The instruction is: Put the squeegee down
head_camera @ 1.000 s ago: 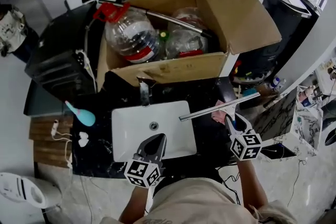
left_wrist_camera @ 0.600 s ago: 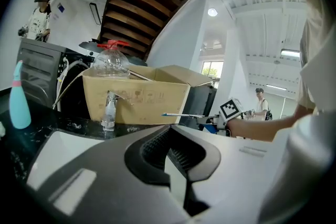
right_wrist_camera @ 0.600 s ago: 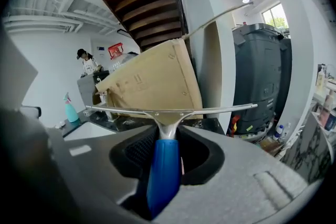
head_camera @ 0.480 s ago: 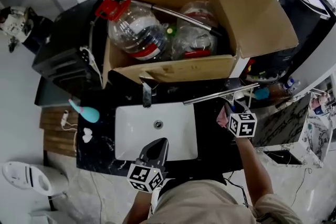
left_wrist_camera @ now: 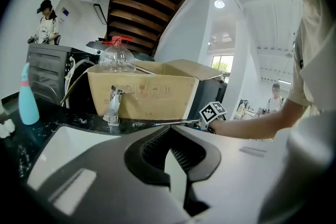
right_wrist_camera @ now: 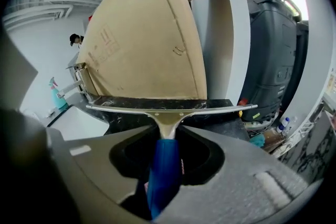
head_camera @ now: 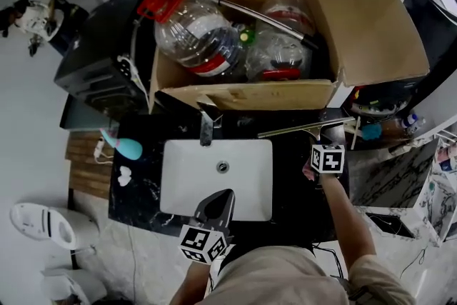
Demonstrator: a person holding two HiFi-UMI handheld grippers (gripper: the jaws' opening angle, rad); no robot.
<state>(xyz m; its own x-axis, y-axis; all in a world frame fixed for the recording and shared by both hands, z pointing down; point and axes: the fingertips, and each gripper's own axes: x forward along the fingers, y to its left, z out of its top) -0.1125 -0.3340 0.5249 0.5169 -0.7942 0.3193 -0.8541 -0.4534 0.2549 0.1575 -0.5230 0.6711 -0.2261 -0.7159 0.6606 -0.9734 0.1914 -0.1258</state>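
The squeegee (head_camera: 303, 127) has a long metal blade and a blue handle (right_wrist_camera: 165, 165). My right gripper (head_camera: 319, 144) is shut on that handle, right of the white sink (head_camera: 186, 182). The blade (right_wrist_camera: 168, 109) lies crosswise just over the dark counter strip (right_wrist_camera: 157, 102), in front of the cardboard box (right_wrist_camera: 142, 44). Whether it touches the counter I cannot tell. My left gripper (head_camera: 218, 196) hovers at the sink's near edge, jaws together with nothing in them (left_wrist_camera: 170, 139). In the left gripper view the right gripper's marker cube (left_wrist_camera: 212, 111) shows beyond, by the faucet (left_wrist_camera: 112, 105).
The open box (head_camera: 250, 93) with large plastic bottles (head_camera: 189, 39) stands right behind the counter. A chrome faucet (head_camera: 208, 126) rises at the sink's back edge. A teal bottle (head_camera: 123, 146) lies at the counter's left. A black appliance (head_camera: 100, 68) stands back left, clutter at the right.
My right gripper has carried the squeegee away from the sink's right side toward the box and lower, so the blade now runs along the back of the counter. The left gripper has barely moved.
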